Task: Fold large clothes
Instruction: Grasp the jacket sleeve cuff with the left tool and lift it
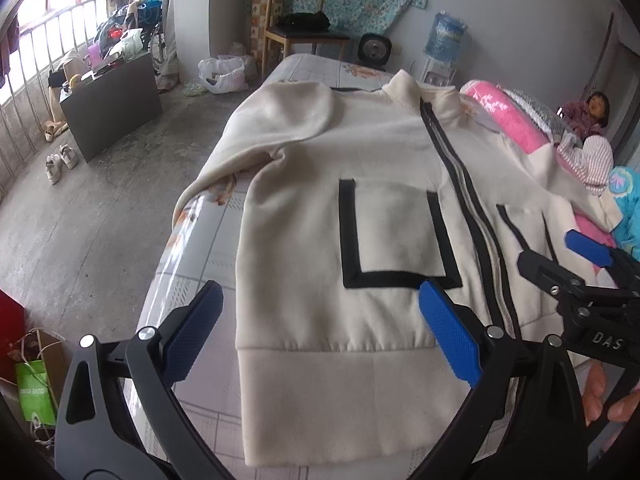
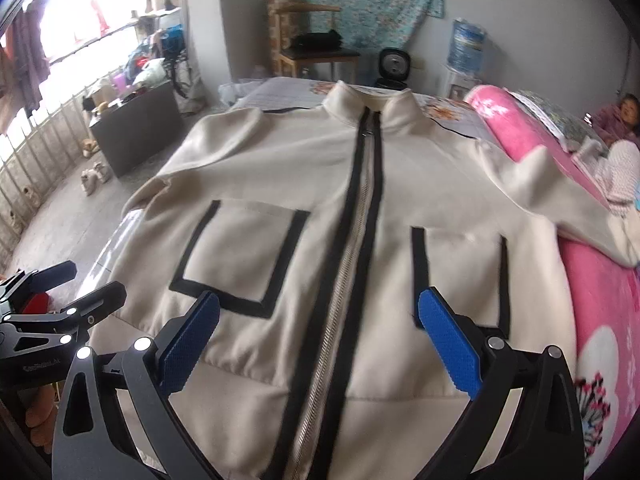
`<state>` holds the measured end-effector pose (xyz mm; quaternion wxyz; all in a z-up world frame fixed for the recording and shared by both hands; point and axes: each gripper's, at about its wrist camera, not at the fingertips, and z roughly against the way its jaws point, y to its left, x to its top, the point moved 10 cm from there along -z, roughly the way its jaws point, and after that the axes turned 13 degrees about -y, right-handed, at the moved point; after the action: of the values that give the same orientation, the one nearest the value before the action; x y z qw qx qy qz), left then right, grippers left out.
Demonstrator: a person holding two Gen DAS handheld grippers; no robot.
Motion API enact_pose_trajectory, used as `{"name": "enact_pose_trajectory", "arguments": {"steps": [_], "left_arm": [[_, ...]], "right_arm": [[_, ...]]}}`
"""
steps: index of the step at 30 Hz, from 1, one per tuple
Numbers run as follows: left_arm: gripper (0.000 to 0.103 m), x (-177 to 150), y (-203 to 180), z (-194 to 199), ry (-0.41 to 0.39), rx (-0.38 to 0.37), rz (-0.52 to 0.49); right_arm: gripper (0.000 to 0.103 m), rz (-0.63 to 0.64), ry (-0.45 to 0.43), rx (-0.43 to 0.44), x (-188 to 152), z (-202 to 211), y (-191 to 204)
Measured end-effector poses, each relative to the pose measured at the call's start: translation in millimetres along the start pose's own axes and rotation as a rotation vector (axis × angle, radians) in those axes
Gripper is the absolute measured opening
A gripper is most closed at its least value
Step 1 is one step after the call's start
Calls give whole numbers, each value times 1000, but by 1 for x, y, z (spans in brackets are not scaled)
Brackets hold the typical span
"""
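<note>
From the left wrist camera I count one cream jacket (image 1: 360, 208) lying front-up on the bed (image 1: 192, 248), zipped, with two black-trimmed pockets and one sleeve folded across its left shoulder. My left gripper (image 1: 320, 332) hangs over the hem with its two blue pads spread wide, holding nothing. At the right edge my right gripper (image 1: 560, 256) shows, its jaws parted and empty too. Beyond the bed stand one wooden chair (image 1: 296, 36), one water dispenser (image 1: 444, 40) and one dark cabinet (image 1: 116, 104); a pink blanket (image 1: 516, 124) lies just beside the jacket.

From the right wrist camera, the same jacket (image 2: 328, 208) fills the view, its one zipper (image 2: 356, 232) running down the middle between the pockets. My right gripper (image 2: 320, 340) is spread wide over the hem, gripping nothing. The left gripper (image 2: 76, 284) sits at the left edge, parted. The right sleeve drapes onto the pink blanket (image 2: 600, 280).
</note>
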<state>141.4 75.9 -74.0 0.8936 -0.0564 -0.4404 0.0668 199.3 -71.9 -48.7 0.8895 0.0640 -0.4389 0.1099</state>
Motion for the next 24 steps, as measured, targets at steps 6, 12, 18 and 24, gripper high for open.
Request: {"name": "enact_pose_trajectory", "arguments": {"steps": [6, 12, 18, 24], "left_arm": [[95, 24, 50, -20, -20, 1, 176], [95, 43, 131, -43, -55, 61, 398], [95, 17, 222, -100, 117, 60, 752], [95, -57, 251, -169, 372, -131, 1280]], "right_arm": [[97, 54, 17, 109, 19, -54, 42], [97, 126, 58, 151, 11, -87, 74], [94, 234, 101, 166, -14, -103, 94], [94, 235, 137, 175, -25, -110, 96]]}}
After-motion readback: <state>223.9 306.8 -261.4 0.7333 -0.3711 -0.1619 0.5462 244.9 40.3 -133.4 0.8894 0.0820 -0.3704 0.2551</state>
